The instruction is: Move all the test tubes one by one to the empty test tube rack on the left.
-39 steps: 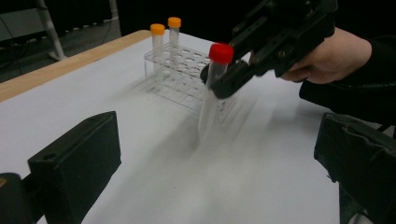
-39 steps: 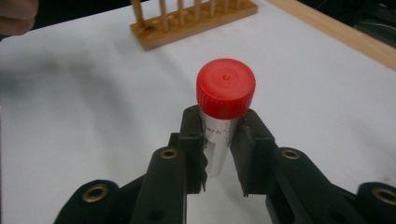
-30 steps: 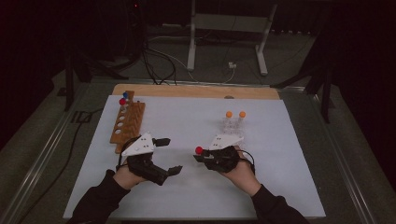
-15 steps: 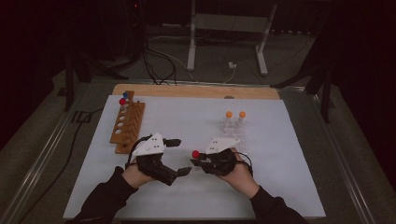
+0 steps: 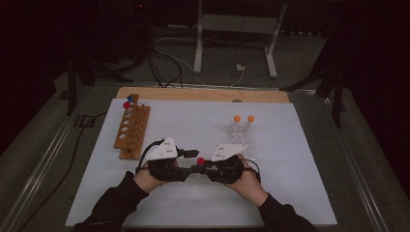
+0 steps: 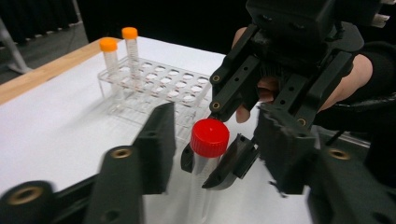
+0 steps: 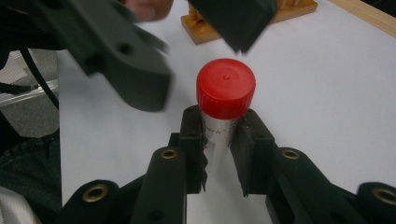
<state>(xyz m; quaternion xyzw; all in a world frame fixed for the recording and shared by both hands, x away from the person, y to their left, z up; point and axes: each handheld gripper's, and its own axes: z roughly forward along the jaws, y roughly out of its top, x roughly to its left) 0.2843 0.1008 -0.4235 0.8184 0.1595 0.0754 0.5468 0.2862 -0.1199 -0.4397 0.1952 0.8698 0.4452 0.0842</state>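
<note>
Right tongs clamp the red-capped tube; left tongs gape around its cap, so a crooked squeeze could knock it loose.

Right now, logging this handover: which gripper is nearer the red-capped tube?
Right. The right gripper clamps the red-capped tube below its cap; the left gripper sits open, its jaws either side of it.

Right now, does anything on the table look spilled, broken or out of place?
Nothing stands out. The red-capped tube is intact and capped, clamped in the right gripper. The two orange-capped tubes stand upright in the clear rack, and the wooden rack lies flat with no spill on the table.
</note>
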